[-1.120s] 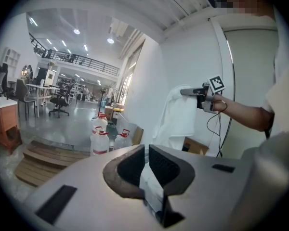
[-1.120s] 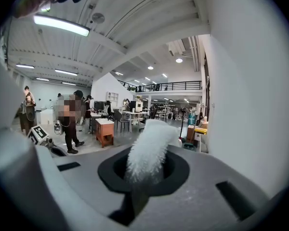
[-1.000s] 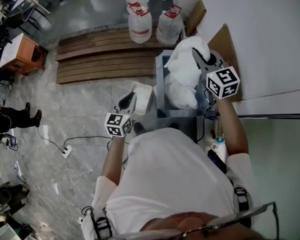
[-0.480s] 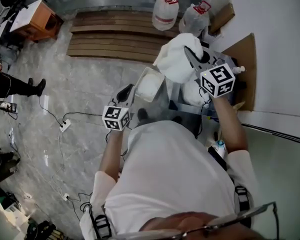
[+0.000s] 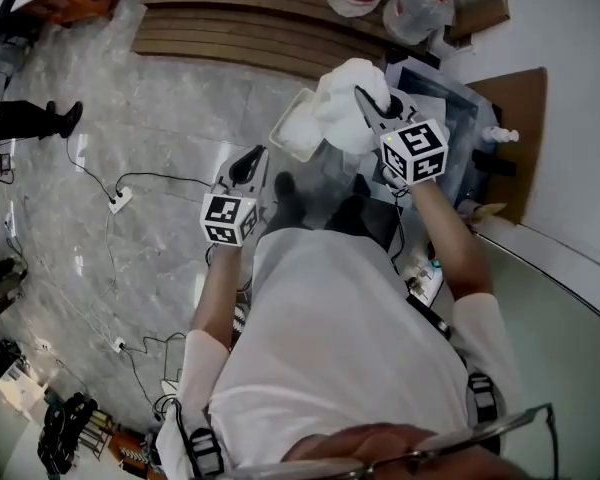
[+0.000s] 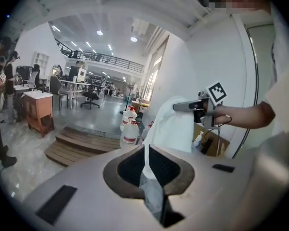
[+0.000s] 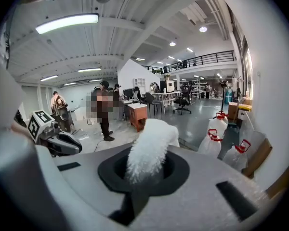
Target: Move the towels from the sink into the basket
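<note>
right gripper (image 5: 366, 101) clamps towel (image 5: 338, 114) — near basket (image 5: 291, 141)

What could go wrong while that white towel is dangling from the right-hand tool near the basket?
The right gripper pinches only part of the towel. The bulky rest hangs free and might slip out short of the basket. The basket looks small beside the towel, so the towel could drape over the rim or land on the floor. A cable lies on the floor near the person, a possible trip hazard.

Open office hall (desks (image 7: 160, 96), swivel chairs (image 7: 184, 101), mezzanine (image 7: 202, 59)).
</note>
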Motion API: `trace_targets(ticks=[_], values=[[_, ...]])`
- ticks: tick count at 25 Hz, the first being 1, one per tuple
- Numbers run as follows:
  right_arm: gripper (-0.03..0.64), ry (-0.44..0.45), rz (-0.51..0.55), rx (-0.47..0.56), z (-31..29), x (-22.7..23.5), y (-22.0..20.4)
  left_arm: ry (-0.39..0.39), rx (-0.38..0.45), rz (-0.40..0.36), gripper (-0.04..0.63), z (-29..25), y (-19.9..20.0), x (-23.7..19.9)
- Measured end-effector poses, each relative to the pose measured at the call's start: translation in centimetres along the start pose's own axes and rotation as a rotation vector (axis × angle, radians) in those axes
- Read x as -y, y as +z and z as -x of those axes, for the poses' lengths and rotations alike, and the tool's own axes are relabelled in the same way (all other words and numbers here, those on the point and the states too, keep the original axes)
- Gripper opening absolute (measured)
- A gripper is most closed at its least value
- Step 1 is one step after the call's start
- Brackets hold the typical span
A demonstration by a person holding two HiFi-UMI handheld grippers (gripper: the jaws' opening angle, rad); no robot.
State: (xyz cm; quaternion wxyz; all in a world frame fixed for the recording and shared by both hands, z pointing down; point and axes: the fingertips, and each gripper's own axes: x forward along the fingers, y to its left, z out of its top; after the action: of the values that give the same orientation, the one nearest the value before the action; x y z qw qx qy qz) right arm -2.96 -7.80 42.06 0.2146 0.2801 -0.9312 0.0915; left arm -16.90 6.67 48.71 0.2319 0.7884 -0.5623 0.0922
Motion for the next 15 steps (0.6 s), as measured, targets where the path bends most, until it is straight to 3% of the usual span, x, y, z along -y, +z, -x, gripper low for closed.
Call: trace_targets(ticks=[6,15], values=[[0.026,-0.032,-0.114,-0.130,-8.5,-0.6,-9.7,-0.012,-0.055,-0.003,0.029,-2.7,-3.4,-3.8],[0.026,-0.123,-0.256,-0.343,-21.3,0.4,-28.5,-0.011,-0.133,0.011,0.029,-9.0,-12.2,-9.9]])
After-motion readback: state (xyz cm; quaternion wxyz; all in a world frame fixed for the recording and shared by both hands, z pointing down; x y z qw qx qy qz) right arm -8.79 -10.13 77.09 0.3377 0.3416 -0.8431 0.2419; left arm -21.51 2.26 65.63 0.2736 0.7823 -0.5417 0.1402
